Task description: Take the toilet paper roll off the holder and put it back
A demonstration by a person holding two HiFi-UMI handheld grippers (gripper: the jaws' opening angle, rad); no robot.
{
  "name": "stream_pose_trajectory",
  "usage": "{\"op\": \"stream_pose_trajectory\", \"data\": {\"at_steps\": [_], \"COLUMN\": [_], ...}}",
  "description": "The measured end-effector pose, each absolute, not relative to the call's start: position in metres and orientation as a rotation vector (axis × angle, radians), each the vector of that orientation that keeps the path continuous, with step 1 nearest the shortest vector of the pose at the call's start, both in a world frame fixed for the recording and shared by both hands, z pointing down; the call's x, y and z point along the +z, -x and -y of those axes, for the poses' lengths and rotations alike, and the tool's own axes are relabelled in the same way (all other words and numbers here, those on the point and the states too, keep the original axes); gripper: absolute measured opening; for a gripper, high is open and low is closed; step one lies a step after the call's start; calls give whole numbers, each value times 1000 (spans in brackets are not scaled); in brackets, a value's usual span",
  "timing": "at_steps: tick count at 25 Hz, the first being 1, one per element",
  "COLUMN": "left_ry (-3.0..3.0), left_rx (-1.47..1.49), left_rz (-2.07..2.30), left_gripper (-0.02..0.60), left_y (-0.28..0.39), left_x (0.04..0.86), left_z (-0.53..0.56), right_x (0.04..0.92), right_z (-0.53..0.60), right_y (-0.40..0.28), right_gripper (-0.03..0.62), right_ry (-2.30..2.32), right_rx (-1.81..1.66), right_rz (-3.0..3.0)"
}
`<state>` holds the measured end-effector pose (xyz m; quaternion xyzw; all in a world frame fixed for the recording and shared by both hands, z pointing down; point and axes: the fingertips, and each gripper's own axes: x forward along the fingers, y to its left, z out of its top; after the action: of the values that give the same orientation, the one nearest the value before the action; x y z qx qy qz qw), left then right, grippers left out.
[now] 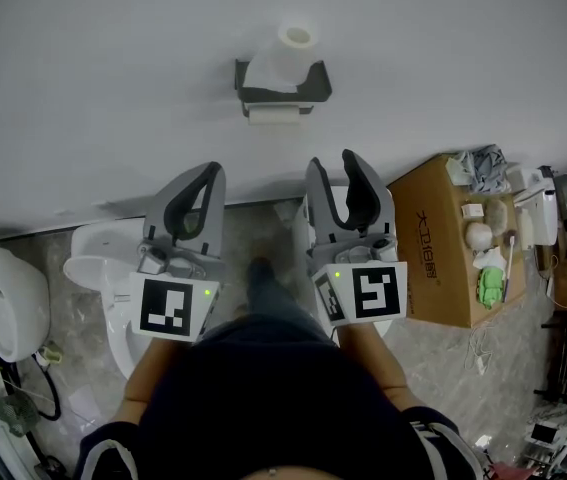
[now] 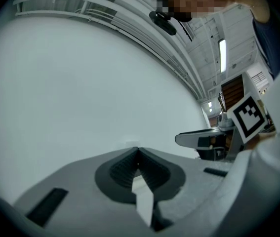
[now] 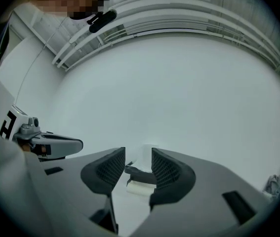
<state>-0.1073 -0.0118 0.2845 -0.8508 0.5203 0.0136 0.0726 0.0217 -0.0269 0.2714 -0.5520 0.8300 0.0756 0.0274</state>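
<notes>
A white toilet paper roll (image 1: 296, 36) stands upright on the dark grey wall holder (image 1: 283, 92), with paper draped down over its front. A second white piece (image 1: 273, 115) shows under the holder's shelf. Both grippers hang well short of the wall, below the holder. My left gripper (image 1: 211, 171) points at bare wall, its jaws closed tip to tip (image 2: 138, 150) on nothing. My right gripper (image 1: 335, 163) is open and empty. Far off between its pads (image 3: 165, 168) appear the holder (image 3: 140, 174) and the roll (image 3: 143, 155).
A white toilet (image 1: 103, 268) sits on the floor under the left gripper. An open cardboard box (image 1: 435, 248) with small items stands at the right, cluttered shelving beyond it. A white appliance (image 1: 3, 298) is at far left. A person's shoe (image 1: 261, 273) is between the grippers.
</notes>
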Motion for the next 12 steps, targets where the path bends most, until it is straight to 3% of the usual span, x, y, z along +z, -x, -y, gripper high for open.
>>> {"op": "stream_pose_trajectory", "data": {"at_steps": [12], "left_ry": [2532], "left_rx": [18], "left_rz": [-1615], "left_gripper": [-2], "left_y": [96], "left_x": [278], "left_z": [92], "right_x": [265], "right_z": [114], "right_y": [-25], "right_gripper": [173], "right_ry": [1625], "right_rx": [207], "right_rz": [-2614]}}
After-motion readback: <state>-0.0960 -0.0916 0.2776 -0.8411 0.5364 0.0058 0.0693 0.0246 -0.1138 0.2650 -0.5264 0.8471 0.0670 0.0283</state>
